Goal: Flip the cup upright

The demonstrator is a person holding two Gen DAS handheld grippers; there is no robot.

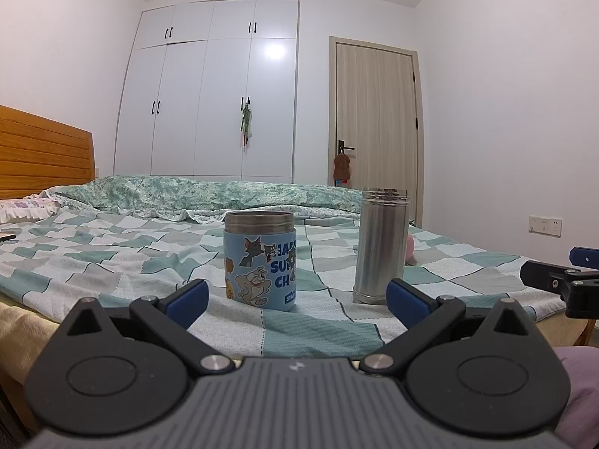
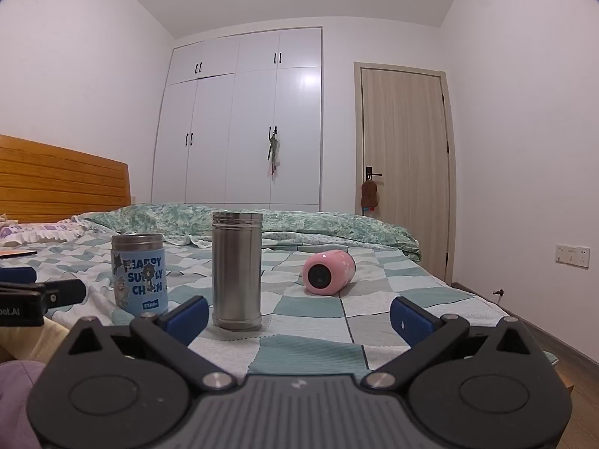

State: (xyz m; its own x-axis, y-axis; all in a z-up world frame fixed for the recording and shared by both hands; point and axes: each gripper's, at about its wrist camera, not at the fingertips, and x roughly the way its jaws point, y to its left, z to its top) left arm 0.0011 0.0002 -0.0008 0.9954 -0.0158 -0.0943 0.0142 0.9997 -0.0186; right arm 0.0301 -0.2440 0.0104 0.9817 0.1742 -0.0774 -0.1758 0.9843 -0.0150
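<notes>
A pink cup (image 2: 328, 273) lies on its side on the checked bedspread (image 2: 374, 321), its mouth turned toward me; in the left wrist view only a sliver of it (image 1: 411, 250) shows behind the steel flask. A blue cartoon-printed cup (image 1: 261, 260) (image 2: 139, 275) stands upright. A tall steel flask (image 1: 381, 246) (image 2: 236, 271) stands upright between them. My left gripper (image 1: 297, 299) is open and empty, short of the blue cup. My right gripper (image 2: 299, 316) is open and empty, short of the flask and pink cup.
A folded green quilt (image 2: 243, 220) lies across the far side of the bed. A wooden headboard (image 1: 41, 149) is at left, a white wardrobe (image 1: 209, 93) and a door (image 2: 404, 164) behind. The other gripper shows at each view's edge (image 1: 561, 280) (image 2: 33, 295).
</notes>
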